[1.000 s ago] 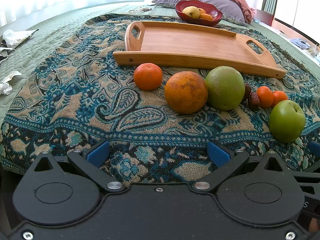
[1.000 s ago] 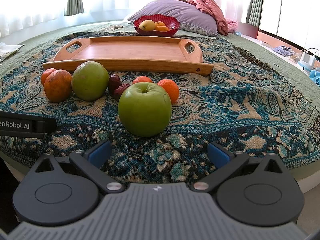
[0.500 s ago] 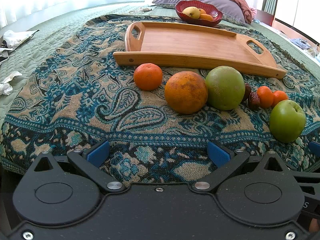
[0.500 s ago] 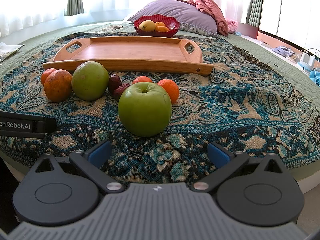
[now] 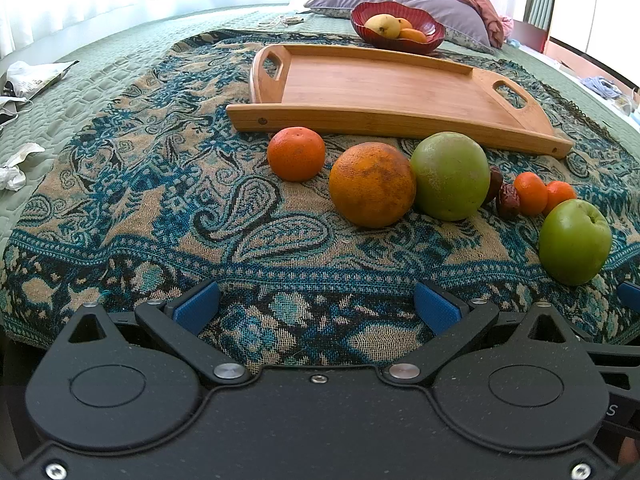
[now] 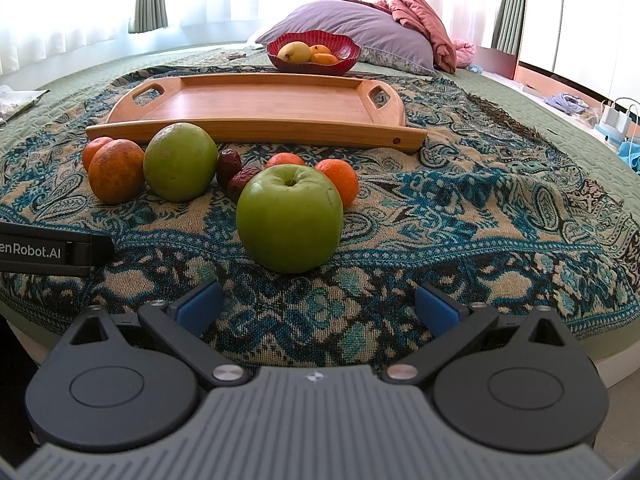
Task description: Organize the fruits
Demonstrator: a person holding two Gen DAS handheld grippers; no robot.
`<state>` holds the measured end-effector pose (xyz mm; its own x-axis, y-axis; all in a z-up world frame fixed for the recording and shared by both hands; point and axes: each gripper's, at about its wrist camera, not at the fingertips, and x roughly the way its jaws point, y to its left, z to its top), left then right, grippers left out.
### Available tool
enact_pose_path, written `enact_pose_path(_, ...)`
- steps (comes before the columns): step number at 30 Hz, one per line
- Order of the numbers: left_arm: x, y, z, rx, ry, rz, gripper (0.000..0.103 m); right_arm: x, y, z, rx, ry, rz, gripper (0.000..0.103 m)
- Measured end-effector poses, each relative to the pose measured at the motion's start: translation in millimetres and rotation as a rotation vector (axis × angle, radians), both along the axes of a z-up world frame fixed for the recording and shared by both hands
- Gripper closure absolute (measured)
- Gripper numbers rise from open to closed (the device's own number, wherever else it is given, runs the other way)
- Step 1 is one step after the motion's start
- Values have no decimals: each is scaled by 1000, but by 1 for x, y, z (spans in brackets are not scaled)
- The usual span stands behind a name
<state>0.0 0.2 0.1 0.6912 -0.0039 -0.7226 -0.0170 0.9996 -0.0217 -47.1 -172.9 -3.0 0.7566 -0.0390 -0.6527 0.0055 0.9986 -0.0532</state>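
Nothing has moved since a second ago: both views match the earlier ones, and every fruit lies where it lay.

The left gripper [image 5: 316, 308] hangs low at the near edge of the patterned blanket [image 5: 160, 200] with its jaws spread wide and nothing between them. The right gripper [image 6: 318, 308] is also wide open and empty, aimed straight at the green apple [image 6: 290, 218], which sits just ahead of its fingers but is not yet between them.

The wooden tray [image 6: 260, 102] lies empty on the blanket, beyond the fruit. In front of its near rim the fruits form a loose row: a small orange [image 5: 296, 154], a large orange [image 5: 372, 184] touching a big green citrus [image 5: 450, 176], two dark dates [image 6: 236, 170], and two small tangerines [image 6: 340, 180] behind the apple. Farther back, near a purple pillow [image 6: 360, 28], a red bowl [image 6: 314, 64] already holds a few yellow and orange fruits.

Judging from this, the sorting has not begun: no fruit from the row is on the tray and none is gripped. All of the row is left to move, and the apple looks like the likely first pick for the right gripper.
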Motion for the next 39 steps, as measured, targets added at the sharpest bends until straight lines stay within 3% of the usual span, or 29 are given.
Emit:
enact_pose_path(19,-1,-1,3,1,-10,-5,0,-6,4,5,-28,-36,-3,0)
enact_pose_path(27,-7,3,1,7,-59,-27,0,-5,-3,4,12,-44,4,0)
enact_pose_path(33,-8,1,-1,23,-75,-40,0,-7,1,-1,-30,-59,22,0)
enact_pose_path(39,-10,6,6,-20,-101,-37,2,-9,0,5,-37,-85,51,0)
